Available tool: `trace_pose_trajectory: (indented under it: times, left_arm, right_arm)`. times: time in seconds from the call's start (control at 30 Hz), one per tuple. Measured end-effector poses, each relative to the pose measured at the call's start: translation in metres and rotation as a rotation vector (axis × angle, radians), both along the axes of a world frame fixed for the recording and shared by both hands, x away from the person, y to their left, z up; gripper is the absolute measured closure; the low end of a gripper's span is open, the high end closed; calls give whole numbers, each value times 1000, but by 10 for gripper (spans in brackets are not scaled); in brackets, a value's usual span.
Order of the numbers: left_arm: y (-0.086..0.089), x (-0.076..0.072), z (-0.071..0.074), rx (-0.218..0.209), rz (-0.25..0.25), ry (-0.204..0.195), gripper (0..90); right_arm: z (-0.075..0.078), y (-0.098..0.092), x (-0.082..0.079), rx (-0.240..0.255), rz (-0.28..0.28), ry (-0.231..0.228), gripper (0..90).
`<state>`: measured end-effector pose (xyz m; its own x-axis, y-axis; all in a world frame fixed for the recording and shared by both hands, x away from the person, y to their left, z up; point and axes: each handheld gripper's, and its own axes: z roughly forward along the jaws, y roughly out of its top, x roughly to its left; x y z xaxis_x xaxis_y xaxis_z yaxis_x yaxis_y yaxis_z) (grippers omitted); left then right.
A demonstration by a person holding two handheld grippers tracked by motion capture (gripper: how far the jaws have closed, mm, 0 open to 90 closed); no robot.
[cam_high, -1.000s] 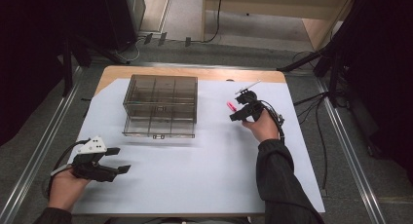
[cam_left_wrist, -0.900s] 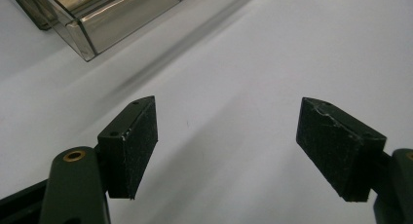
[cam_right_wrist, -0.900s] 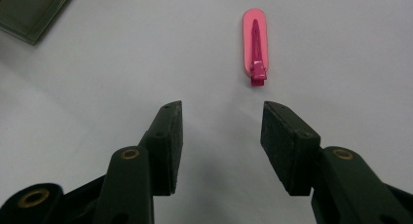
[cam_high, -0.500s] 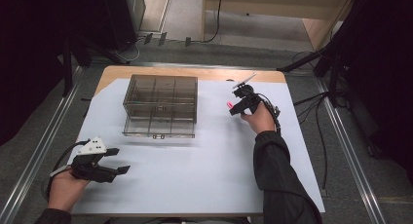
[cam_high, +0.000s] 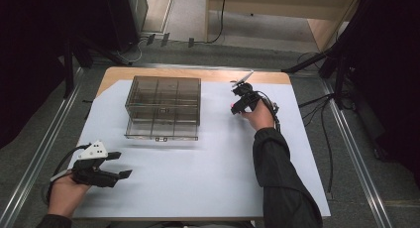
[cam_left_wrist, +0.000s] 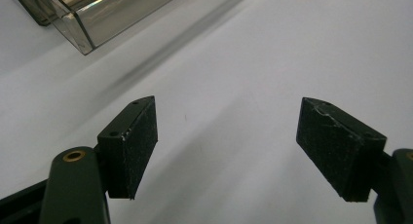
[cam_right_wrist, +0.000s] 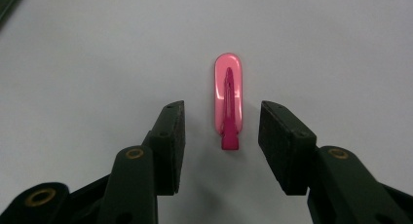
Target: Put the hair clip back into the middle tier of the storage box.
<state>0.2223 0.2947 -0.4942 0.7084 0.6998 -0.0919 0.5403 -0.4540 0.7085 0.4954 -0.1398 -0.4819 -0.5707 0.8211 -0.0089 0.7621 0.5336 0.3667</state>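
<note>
Right hand-held gripper (cam_right_wrist: 221, 131) wide open, jaws straddling pink hair clip (cam_right_wrist: 228, 104) flat on bench (cam_high: 208, 178), not grabbed yet. Left hand-held gripper (cam_left_wrist: 226, 146) open, empty. Guessing clip ends up in compartment box (cam_high: 163, 108); all still to do.

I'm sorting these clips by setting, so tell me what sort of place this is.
Probably a lab or workshop bench set up for recording handling tasks. A white sheet covers the wooden table, metal rails flank it, and cables trail across the carpeted floor. The props are sparse: a clear compartment box and a pink hair clip.
</note>
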Motion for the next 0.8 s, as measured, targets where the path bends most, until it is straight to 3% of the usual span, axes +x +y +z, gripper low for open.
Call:
trace_pose_trajectory:
  times: [0.37,0.47,0.6,0.8]
  left_arm:
    - [0,-2,-1,6,-4,1,239]
    - [-1,-2,0,7,-5,-2,239]
    - [0,-3,0,4,-8,-2,239]
    - [1,-2,0,10,0,-3,239]
  right_arm:
    - [-6,5,11,-21,-5,16,572]
    - [-7,5,10,-12,-8,11,616]
    - [-6,5,9,-6,-13,20,769]
    - [-6,4,10,9,-29,30,773]
